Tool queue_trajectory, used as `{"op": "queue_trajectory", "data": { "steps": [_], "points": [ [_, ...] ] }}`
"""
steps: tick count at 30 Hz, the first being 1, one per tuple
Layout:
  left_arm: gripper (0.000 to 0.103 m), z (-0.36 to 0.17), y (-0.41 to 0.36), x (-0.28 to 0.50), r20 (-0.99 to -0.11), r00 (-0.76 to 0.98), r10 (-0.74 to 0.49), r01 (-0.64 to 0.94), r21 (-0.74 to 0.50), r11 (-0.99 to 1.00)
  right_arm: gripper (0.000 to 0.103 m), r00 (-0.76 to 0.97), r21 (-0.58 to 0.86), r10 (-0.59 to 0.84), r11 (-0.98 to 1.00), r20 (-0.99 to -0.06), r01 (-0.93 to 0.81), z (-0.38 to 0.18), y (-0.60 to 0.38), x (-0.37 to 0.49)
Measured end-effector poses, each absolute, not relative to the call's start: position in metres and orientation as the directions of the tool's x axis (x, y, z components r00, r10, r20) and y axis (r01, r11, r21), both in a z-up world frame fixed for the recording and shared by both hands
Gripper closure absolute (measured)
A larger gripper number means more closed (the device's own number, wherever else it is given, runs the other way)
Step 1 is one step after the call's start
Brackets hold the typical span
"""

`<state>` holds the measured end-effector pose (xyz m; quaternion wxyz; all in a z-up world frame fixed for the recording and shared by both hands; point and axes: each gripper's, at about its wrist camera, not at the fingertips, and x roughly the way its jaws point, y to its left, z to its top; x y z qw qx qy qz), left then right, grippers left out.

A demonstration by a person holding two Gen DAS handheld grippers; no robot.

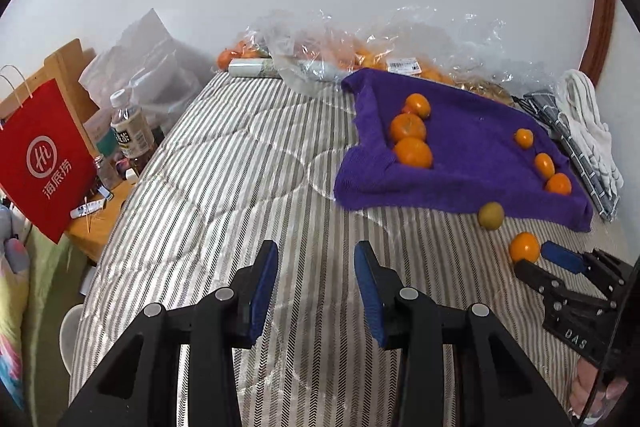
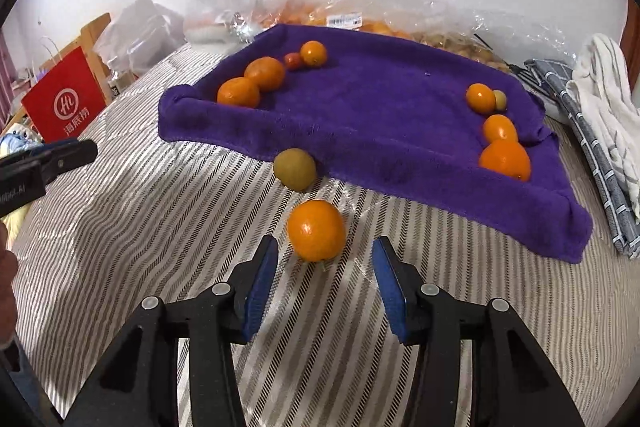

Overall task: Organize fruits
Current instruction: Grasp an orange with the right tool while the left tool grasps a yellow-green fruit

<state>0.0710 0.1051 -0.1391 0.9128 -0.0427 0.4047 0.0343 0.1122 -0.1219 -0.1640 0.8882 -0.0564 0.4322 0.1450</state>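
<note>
Between your right gripper [image 2: 325, 277] fingertips an orange [image 2: 316, 230] is sitting just ahead on the striped bedcover [image 2: 132, 235], not yet touched by either blue pad. You are holding those jaws partly open with nothing gripped, and the gap is looking only a little wider than the fruit. Judging from this, you are lining up a pick, so spread the fingers a touch more before easing forward, or a pad may nudge the orange and send it rolling. Aim to centre it between the pads, then close gently; the skin looks smooth and the bedding soft, so it could slip or sink.

Beyond the fingertips a greenish fruit [image 2: 295, 169] is resting against the edge of the purple towel [image 2: 360, 115], where other oranges are sitting in two groups, one to the left [image 2: 240, 91] and one to the right [image 2: 505, 159].

Your left gripper [image 1: 316, 281] is hovering over bare bedcover, jaws partly open and empty, well to the left of the orange.
</note>
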Motion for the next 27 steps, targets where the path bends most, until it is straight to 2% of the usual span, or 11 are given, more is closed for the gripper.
{"op": "queue_trajectory", "data": {
  "steps": [3,7,11,16,23,25,27],
  "points": [
    [0.065,-0.147,0.101,0.071,-0.750,0.662,0.016,-0.086,-0.055,0.995,0.058,0.582,0.034,0.218,0.950,-0.784,-0.311,-0.166,-0.118,0.117],
    [0.066,-0.159,0.097,0.073,-0.769,0.639,-0.009,-0.071,-0.071,0.995,0.072,0.589,0.005,0.196,0.951,-0.784,-0.310,-0.173,-0.111,0.122],
    [0.066,-0.166,0.097,0.074,-0.781,0.623,-0.044,-0.061,-0.105,0.993,0.072,0.608,0.017,0.201,0.956,-0.768,-0.294,-0.172,-0.119,0.120],
    [0.066,-0.172,0.096,0.072,-0.782,0.622,-0.037,-0.050,-0.086,0.995,0.072,0.637,0.041,0.183,0.972,-0.749,-0.231,-0.166,-0.150,0.114],
    [0.067,-0.168,0.089,0.079,-0.811,0.585,-0.021,-0.071,-0.077,0.994,0.072,0.663,-0.041,0.055,0.991,-0.747,-0.129,-0.167,-0.202,0.112],
    [0.067,-0.164,0.075,0.082,-0.816,0.577,-0.026,-0.023,-0.048,0.999,0.072,0.652,-0.007,0.060,0.995,-0.756,-0.099,-0.168,-0.219,0.114],
    [0.067,-0.151,0.048,0.082,-0.783,0.622,0.015,0.029,0.042,0.999,0.072,0.648,0.025,0.069,0.997,-0.758,-0.077,-0.167,-0.234,0.117]
  ]
}}
